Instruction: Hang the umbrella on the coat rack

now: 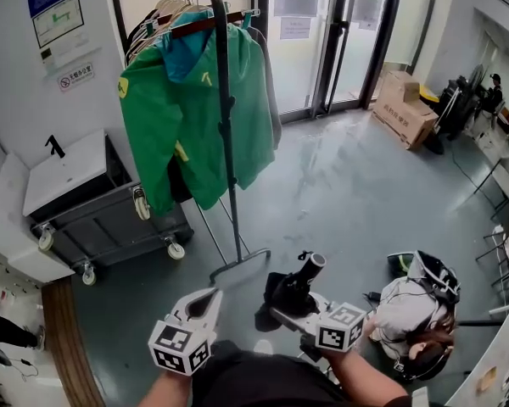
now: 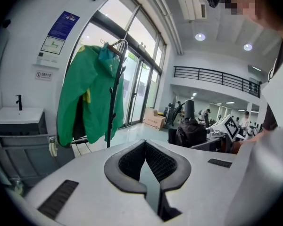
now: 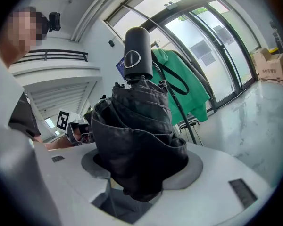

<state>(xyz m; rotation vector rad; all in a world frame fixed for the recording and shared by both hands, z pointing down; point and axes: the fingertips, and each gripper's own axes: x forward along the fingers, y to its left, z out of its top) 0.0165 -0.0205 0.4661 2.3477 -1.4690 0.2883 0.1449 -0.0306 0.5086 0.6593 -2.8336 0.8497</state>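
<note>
A folded black umbrella (image 1: 290, 291) with a thick black handle (image 3: 137, 55) stands up between the jaws of my right gripper (image 1: 293, 307), which is shut on its fabric (image 3: 137, 140). The coat rack (image 1: 224, 125) is ahead and to the left, with a green jacket (image 1: 187, 108) on hangers on its top bar. My left gripper (image 1: 209, 297) hovers low beside the right one, shut with nothing between its fingers, its tips touching (image 2: 145, 145). The left gripper view shows the rack (image 2: 114, 93) at left and the umbrella (image 2: 191, 131) at right.
A grey wheeled cart (image 1: 110, 214) with a white sink top (image 1: 68, 172) stands left of the rack. The rack's floor bar (image 1: 237, 265) lies just ahead. Glass doors (image 1: 322, 32) and cardboard boxes (image 1: 405, 108) are beyond. A person (image 1: 416, 312) sits low at right.
</note>
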